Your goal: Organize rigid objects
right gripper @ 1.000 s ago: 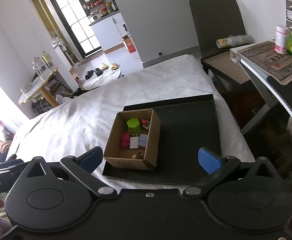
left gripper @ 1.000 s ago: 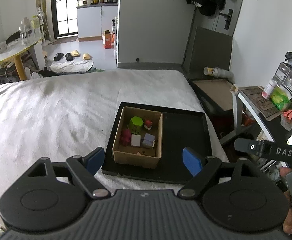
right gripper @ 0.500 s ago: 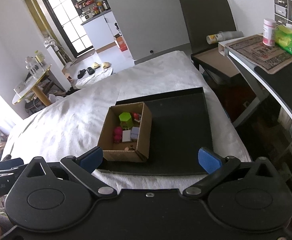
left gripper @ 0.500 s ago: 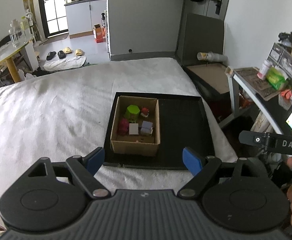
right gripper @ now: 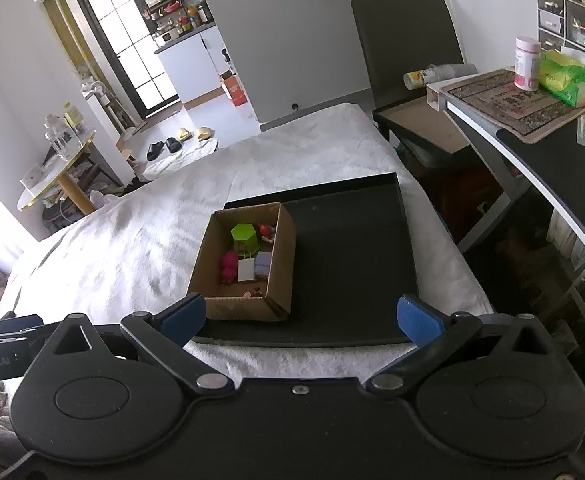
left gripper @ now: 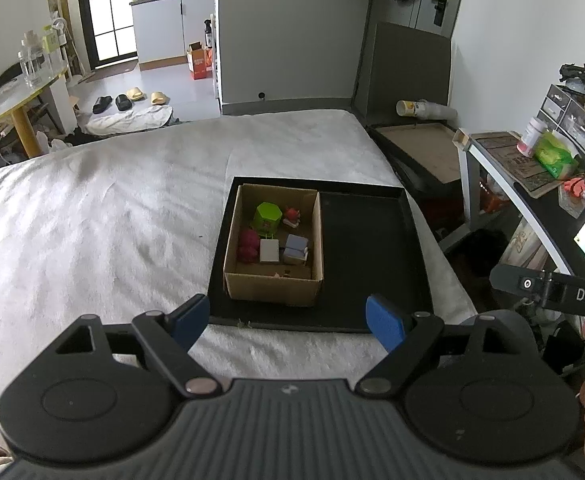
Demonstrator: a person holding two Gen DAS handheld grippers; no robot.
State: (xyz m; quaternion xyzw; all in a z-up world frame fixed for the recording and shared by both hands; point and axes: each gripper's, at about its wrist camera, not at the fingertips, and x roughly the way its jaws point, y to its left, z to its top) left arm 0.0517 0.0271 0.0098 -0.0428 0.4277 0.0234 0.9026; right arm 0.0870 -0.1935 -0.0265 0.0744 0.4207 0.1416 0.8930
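White bed [left gripper: 92, 220] | cardboard box [left gripper: 272, 290] on black tray [left gripper: 372, 260] | both grippers wide, empty

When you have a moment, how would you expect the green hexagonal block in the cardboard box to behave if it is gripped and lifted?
The green hexagonal block looks rigid, so it should probably keep its shape when gripped. Its flat faces suggest it would sit steady rather than roll. It stands close to the pink toy and white cube inside the cardboard box, so lifting it may nudge them.
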